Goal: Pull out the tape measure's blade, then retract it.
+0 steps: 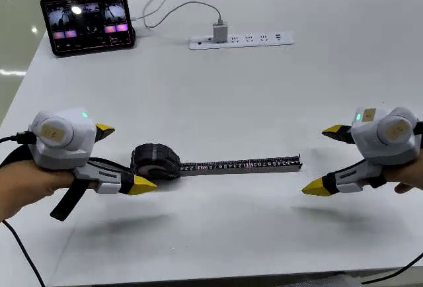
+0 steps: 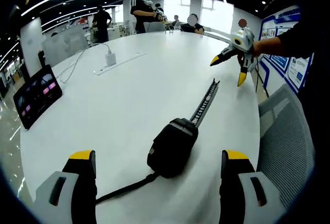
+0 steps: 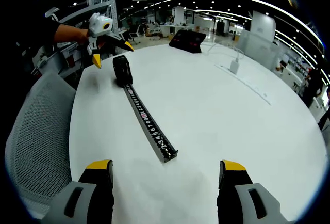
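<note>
Black and squat, the tape measure case (image 1: 155,161) sits on the white table (image 1: 264,88), its blade (image 1: 241,164) lying extended and flat towards my right gripper (image 1: 322,159), whose jaws stand apart and empty just off the tip. My left gripper (image 1: 127,156), jaws likewise spread, brackets the case. The case looks solid, best clamped across its sides; the thin blade seems springy, best pinched near its end.
</note>
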`<move>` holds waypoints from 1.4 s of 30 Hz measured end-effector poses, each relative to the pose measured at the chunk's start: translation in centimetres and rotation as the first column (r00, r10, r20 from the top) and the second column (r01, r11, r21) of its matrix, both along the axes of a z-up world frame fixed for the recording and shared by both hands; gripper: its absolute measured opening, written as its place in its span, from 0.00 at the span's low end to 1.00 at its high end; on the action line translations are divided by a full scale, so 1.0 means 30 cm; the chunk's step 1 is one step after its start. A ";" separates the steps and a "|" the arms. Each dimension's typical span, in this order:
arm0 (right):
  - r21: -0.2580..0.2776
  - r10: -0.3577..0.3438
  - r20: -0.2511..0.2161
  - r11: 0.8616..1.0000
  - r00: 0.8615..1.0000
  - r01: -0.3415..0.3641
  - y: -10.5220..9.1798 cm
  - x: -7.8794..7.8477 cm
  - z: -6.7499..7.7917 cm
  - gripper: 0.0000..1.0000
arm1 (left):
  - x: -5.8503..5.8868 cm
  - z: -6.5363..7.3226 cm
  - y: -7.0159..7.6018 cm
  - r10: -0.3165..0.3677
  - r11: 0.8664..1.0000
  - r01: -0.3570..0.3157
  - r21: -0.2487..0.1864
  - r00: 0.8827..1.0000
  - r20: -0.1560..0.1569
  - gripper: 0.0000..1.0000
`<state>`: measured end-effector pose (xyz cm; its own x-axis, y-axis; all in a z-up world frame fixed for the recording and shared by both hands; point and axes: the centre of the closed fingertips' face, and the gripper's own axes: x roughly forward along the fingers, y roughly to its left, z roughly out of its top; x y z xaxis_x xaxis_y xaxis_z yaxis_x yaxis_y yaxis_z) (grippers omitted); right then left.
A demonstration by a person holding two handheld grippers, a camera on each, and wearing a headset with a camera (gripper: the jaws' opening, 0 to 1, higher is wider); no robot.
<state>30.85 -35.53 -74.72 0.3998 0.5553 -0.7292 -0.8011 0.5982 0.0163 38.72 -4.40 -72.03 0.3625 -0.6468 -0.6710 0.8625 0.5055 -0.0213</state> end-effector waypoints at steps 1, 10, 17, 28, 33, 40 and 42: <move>0.004 -0.012 -0.001 1.000 1.000 0.012 -0.005 -0.016 0.001 0.84 | 0.002 0.008 0.003 0.009 1.000 -0.009 -0.002 1.000 0.020 0.99; 0.041 -0.149 0.040 0.988 0.988 0.147 -0.082 -0.052 0.040 0.99 | -0.053 -0.009 0.030 0.024 0.999 -0.024 -0.032 1.000 -0.001 0.99; 0.066 -0.173 0.070 0.984 0.982 0.168 -0.112 -0.091 0.068 0.99 | -0.043 -0.018 0.092 0.093 0.996 -0.093 -0.007 0.994 0.052 0.99; 0.076 -0.232 0.066 0.971 0.971 0.227 -0.152 -0.163 0.069 0.99 | -0.088 -0.026 0.146 0.143 0.989 -0.142 -0.029 0.989 0.035 0.99; 0.076 -0.246 0.053 0.967 0.968 0.242 -0.167 -0.207 0.065 0.99 | -0.119 -0.030 0.170 0.142 0.990 -0.141 -0.028 0.989 0.037 0.99; 0.068 -0.273 0.048 0.961 0.961 0.270 -0.202 -0.250 0.052 0.99 | -0.136 -0.030 0.214 0.165 0.986 -0.164 -0.028 0.986 0.034 0.99; 0.059 -0.282 0.043 0.958 0.958 0.279 -0.210 -0.260 0.049 0.99 | -0.139 -0.031 0.225 0.168 0.986 -0.168 -0.025 0.985 0.039 0.99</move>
<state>23.04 -41.83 -73.25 0.5807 0.4523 -0.6770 -0.6017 0.7985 0.0174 34.54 2.36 -72.95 0.4942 -0.5883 -0.6401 0.7657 0.6431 0.0001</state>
